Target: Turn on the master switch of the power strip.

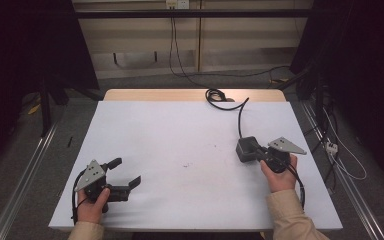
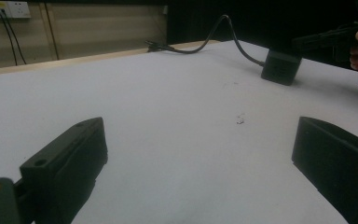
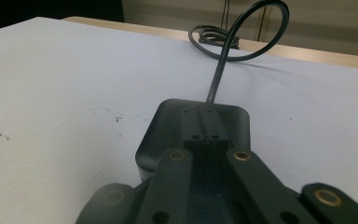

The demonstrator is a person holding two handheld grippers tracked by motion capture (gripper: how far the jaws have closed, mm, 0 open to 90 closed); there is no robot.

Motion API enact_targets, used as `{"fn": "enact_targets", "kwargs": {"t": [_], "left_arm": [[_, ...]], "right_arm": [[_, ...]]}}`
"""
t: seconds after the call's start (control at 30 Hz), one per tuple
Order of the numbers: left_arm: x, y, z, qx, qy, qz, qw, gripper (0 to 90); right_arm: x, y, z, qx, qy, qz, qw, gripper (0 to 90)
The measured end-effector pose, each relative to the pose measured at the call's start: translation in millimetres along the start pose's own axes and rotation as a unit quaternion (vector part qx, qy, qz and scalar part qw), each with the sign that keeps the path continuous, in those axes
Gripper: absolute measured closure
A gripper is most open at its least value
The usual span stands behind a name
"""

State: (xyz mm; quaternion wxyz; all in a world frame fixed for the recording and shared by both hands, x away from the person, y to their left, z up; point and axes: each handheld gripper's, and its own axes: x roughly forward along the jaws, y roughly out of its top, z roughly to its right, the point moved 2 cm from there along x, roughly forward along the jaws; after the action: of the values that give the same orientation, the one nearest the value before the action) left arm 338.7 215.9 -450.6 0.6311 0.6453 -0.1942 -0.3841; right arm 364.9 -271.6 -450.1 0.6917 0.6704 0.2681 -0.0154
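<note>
A black power adapter (image 1: 246, 148) is seen on the right half of the white surface (image 1: 180, 135), its cable (image 1: 240, 120) running from its far side toward a coil at the far edge. The right tongs (image 1: 252, 150) are at its near side, directly over it; in the right gripper view the jaws are drawn together above the adapter's top (image 3: 200, 126), and it cannot be told whether anything is pinched between them. The adapter lies straight ahead of these tongs, the cable carrying on along the same line. The left tongs (image 1: 125, 175) are held with jaws wide apart, well apart from the adapter, at the near left. The right hand (image 1: 279, 175) is judged the nearer for any lift.
</note>
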Motion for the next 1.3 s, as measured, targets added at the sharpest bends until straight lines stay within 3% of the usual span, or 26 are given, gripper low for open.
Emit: {"fn": "enact_targets", "kwargs": {"t": [0.1, 0.43, 0.87, 1.3], "left_arm": [[-0.3, 0.1, -0.4, 0.000, 0.001, 0.000, 1.0000, 2.9], [-0.1, -0.1, -0.4, 0.000, 0.000, -0.001, 1.0000, 2.9], [0.7, -0.1, -0.6, -0.003, 0.000, -0.001, 1.0000, 2.9], [0.7, 0.0, -0.9, -0.004, 0.001, 0.000, 1.0000, 2.9]], "right_arm": [[0.2, 0.2, -0.8, -0.008, -0.003, -0.001, 1.0000, 90.0], [-0.4, -0.2, -0.6, -0.001, 0.003, -0.003, 1.0000, 90.0], [0.5, -1.4, -2.1, -0.018, -0.006, 0.006, 0.9998, 90.0], [-0.1, -0.2, -1.0, -0.010, -0.002, 0.007, 0.9999, 90.0]]}}
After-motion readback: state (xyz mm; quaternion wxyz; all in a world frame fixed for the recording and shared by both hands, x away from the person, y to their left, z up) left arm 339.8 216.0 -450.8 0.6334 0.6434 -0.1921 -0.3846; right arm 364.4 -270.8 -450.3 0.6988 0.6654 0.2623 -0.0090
